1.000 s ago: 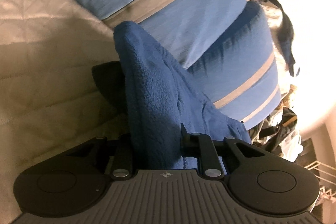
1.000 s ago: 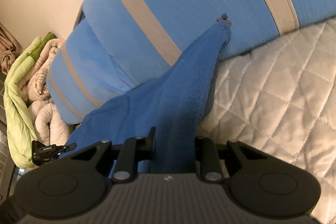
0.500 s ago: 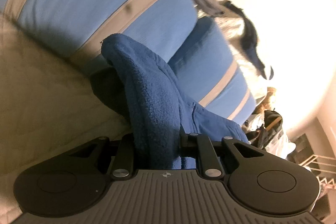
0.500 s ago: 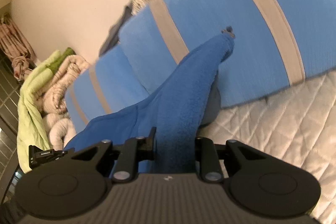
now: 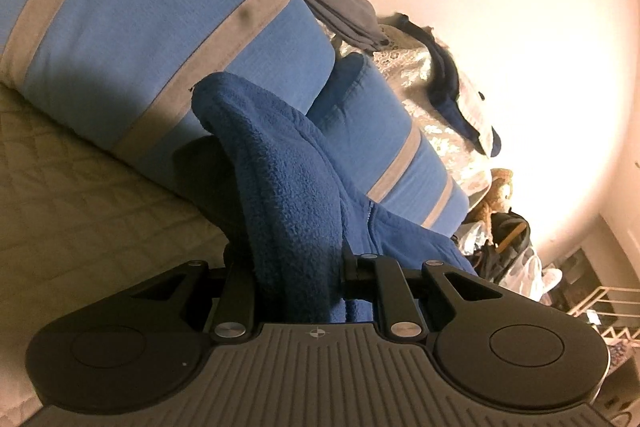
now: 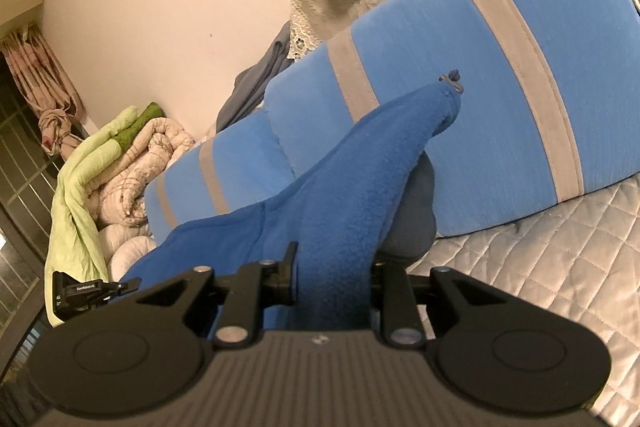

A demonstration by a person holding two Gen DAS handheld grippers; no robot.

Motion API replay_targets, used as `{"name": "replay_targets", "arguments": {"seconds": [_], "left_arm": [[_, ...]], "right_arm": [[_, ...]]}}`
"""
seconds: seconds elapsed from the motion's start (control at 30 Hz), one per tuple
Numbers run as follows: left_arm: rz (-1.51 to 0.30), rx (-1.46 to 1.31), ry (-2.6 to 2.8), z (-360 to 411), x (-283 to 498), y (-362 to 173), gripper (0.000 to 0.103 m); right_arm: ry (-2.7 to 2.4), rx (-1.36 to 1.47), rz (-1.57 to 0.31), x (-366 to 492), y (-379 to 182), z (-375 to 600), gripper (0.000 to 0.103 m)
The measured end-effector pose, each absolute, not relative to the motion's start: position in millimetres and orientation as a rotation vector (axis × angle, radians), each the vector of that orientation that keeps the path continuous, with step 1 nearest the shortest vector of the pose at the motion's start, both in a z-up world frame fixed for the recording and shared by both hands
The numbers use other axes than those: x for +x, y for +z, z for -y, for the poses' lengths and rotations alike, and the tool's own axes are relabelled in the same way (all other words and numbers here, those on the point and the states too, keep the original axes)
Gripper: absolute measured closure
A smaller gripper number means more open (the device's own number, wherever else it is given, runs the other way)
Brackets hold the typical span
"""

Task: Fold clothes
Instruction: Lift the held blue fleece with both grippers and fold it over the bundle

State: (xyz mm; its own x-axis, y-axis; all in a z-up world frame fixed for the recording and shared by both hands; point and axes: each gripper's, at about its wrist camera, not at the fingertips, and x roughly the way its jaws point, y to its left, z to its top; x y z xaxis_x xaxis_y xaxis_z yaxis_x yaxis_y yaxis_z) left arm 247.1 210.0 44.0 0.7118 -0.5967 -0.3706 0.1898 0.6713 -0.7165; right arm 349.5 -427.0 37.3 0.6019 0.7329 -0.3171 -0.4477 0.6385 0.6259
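Left gripper (image 5: 296, 267): jaws clamped on blue fleece (image 5: 280, 179).
Right gripper (image 6: 332, 275): jaws clamped on same fleece.
Fleece: held above quilted bed (image 6: 540, 251), before striped cushions (image 6: 500, 75).
Risk: bunched grip may slip; uneven fold.

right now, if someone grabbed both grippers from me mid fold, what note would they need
Left gripper: shut on the blue fleece garment, a bunched fold pinched between the jaws.
Right gripper: shut on the same fleece, at the end with the zipper pull.
Where things are: the fleece hangs between the two grippers, held above the quilted bed cover, in front of the blue striped cushions.
Done: both ends gripped and raised.
Left: no fold shows yet. Probably spread it flat on the cover, then fold and set it down.
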Motion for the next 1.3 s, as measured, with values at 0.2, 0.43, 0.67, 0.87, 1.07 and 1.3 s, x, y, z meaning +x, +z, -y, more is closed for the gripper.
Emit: {"name": "replay_targets", "arguments": {"seconds": [0.2,0.43,0.67,0.87,1.07,1.3], "left_arm": [[-0.622,-0.701,-0.451,-222.2,241.0,50.7,0.084],[-0.603,-0.693,-0.400,-248.8,228.3,57.9,0.084],[-0.586,-0.689,-0.327,-286.8,216.7,67.5,0.085],[-0.567,-0.690,-0.255,-322.7,205.5,76.6,0.085],[-0.547,-0.686,-0.186,-353.8,193.0,83.5,0.085],[-0.540,-0.672,-0.115,-384.5,184.3,91.2,0.085]], "right_arm": [[0.744,0.510,-0.597,344.9,40.8,414.6,0.081],[0.783,0.504,-0.599,341.6,43.1,385.4,0.081],[0.831,0.501,-0.618,340.7,38.4,342.9,0.081],[0.879,0.494,-0.630,339.2,35.3,299.6,0.081],[0.919,0.494,-0.638,338.8,32.8,256.2,0.081],[0.963,0.491,-0.647,339.1,29.3,212.6,0.081]]}}
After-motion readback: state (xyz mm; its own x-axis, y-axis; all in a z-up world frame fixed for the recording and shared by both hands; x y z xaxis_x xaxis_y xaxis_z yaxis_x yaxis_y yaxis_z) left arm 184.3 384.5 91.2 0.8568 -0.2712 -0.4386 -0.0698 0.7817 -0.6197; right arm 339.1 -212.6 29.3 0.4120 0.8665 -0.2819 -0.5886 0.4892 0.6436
